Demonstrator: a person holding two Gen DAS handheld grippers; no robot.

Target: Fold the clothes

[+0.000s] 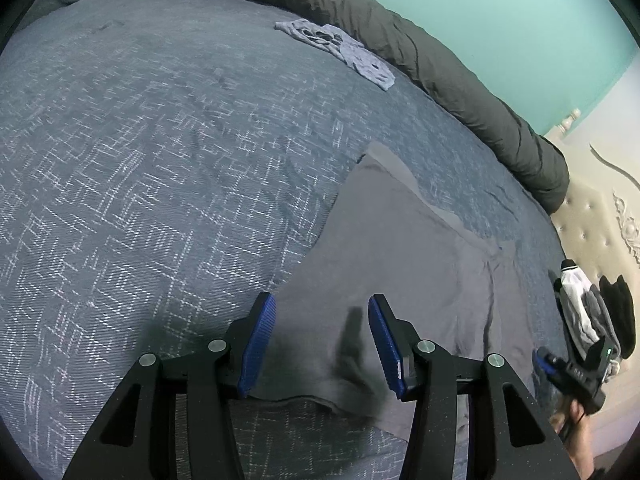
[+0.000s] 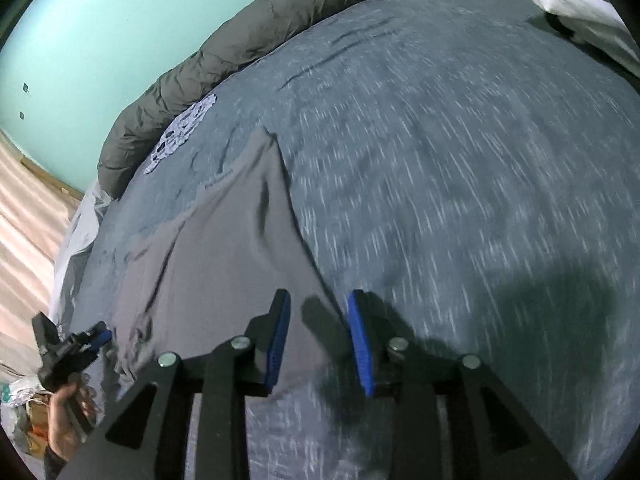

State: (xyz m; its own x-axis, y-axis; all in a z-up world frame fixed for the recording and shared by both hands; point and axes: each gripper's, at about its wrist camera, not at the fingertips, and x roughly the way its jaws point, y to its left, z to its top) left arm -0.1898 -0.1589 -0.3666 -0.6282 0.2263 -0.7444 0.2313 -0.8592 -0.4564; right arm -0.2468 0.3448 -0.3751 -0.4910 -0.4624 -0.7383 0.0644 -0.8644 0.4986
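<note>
Both grippers, left gripper [image 1: 322, 344] and right gripper [image 2: 320, 340], hold jaws wide, empty; I judge the grey garment [image 1: 400, 264] limp, so pinch its near hem corners.

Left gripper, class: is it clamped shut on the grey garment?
No: the left gripper is open, its blue pads apart above the grey garment lying on the bedspread.

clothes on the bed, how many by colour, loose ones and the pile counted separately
Plain grey garment spread flat: 1
Pale blue patterned garment by the dark rolled duvet: 1
Pile of black, white and grey clothes at the bed's edge: 1 pile, pieces too bunched to count
Total: 2 loose garments plus 1 pile
</note>
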